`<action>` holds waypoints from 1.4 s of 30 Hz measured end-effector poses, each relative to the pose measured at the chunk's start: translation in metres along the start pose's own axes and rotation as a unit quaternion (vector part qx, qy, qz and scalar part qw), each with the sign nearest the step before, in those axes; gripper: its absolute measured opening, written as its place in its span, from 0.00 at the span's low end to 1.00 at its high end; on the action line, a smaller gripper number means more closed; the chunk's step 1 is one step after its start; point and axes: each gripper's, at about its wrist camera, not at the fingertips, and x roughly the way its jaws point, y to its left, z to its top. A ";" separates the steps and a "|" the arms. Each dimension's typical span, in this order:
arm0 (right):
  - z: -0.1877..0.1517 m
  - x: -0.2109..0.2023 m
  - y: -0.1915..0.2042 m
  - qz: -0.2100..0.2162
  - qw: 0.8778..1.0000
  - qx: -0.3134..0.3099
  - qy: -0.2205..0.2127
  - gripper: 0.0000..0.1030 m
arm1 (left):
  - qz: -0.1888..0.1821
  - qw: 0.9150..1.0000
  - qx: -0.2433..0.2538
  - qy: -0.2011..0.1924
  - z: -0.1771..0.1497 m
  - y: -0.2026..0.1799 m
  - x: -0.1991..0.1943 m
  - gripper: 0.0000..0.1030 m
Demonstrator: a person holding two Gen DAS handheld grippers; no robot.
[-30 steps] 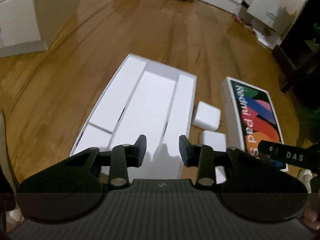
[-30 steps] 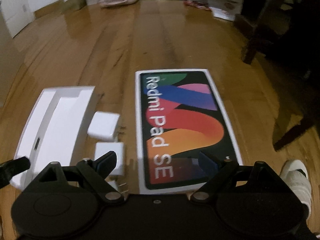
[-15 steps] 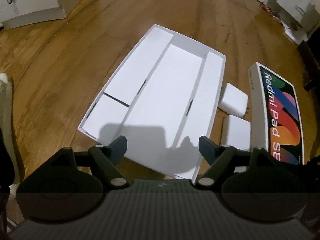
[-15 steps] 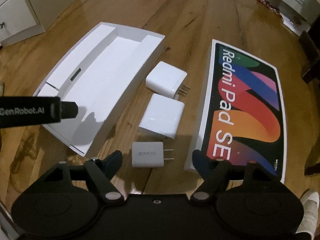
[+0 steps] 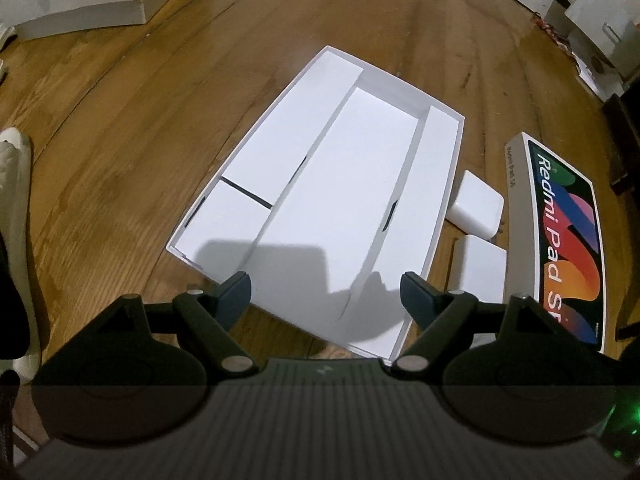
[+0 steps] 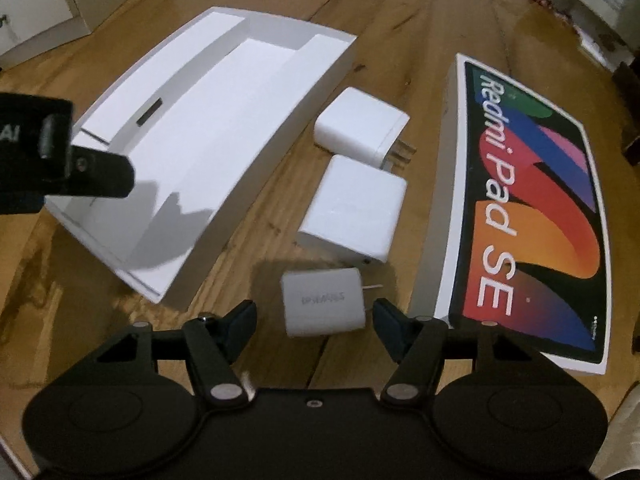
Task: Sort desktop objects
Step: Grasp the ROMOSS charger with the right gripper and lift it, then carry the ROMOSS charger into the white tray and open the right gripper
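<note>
**Small charger sits between the right claw's spread fingers**

The landmark is the open white tray (image 6: 208, 148), a shallow cardboard insert with long compartments, lying flat on the wooden floor (image 6: 400, 12). All its compartments that show are bare. Just to the right of the tray lie three white chargers in a row running toward the camera: the far charger (image 6: 360, 128) with its prongs pointing away from the tray, the middle charger (image 6: 354, 212) close behind it, and the small charger (image 6: 322, 306) nearest, with thin prongs also pointing away from the tray. Beyond the chargers, further right of the tray, lies the Redmi Pad SE lid (image 6: 532, 208), printed face up.

The right claw (image 6: 315, 316) is spread wide, empty, low over the small charger, one finger on each side. The left claw (image 5: 326, 288) is also spread and empty, hovering over the near end of the tray.

The small charger looks like a light, rigid plastic block with smooth, slightly slippery sides. The safest hold is probably across its two flat side faces, clear of the prongs, which are thin and could bend or let the body twist. Its low height means the fingers likely need to come close to the floor.
</note>
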 end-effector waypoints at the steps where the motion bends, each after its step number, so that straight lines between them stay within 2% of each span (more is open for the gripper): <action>1: 0.000 0.000 -0.001 0.001 1.000 0.003 -0.002 0.62 | 0.000 1.000 0.000 0.001 0.000 0.000 0.001 0.79; 3: -0.001 0.000 -0.003 0.006 1.000 0.013 -0.005 0.55 | -0.002 1.000 -0.002 0.005 -0.001 0.000 0.003 0.80; 10: 0.000 -0.003 -0.016 0.017 0.998 0.053 -0.010 0.55 | -0.007 1.000 0.002 0.030 -0.007 -0.004 0.016 0.80; 12: 0.001 -0.008 -0.023 0.020 0.997 0.074 -0.020 0.55 | -0.011 0.999 0.005 0.038 -0.010 -0.007 0.020 0.84; 17: 0.003 -0.026 -0.045 0.031 0.990 0.131 -0.049 0.55 | -0.020 0.998 0.013 0.058 -0.016 -0.014 0.031 0.84; 22: 0.006 -0.026 -0.053 0.028 0.987 0.148 -0.056 0.55 | -0.030 0.996 0.020 0.076 -0.022 -0.021 0.040 0.84; 27: 0.005 -0.029 -0.058 0.026 0.986 0.158 -0.056 0.55 | -0.068 0.994 -0.001 0.087 -0.020 -0.021 0.036 0.83; 32: 0.005 -0.033 -0.060 0.032 0.984 0.163 -0.060 0.55 | -0.089 0.994 -0.008 0.057 -0.012 -0.016 0.017 0.84; 34: 0.005 -0.036 -0.057 0.044 0.983 0.166 -0.063 0.55 | -0.072 0.997 -0.011 0.033 -0.006 -0.010 0.004 0.84; 38: 0.014 -0.042 -0.040 0.093 0.980 0.159 -0.080 0.55 | -0.026 0.999 -0.015 -0.009 0.005 0.006 -0.014 0.84; 42: 0.022 -0.043 -0.011 0.135 0.977 0.132 -0.096 0.55 | -0.028 0.998 -0.046 -0.017 0.007 0.024 -0.013 0.84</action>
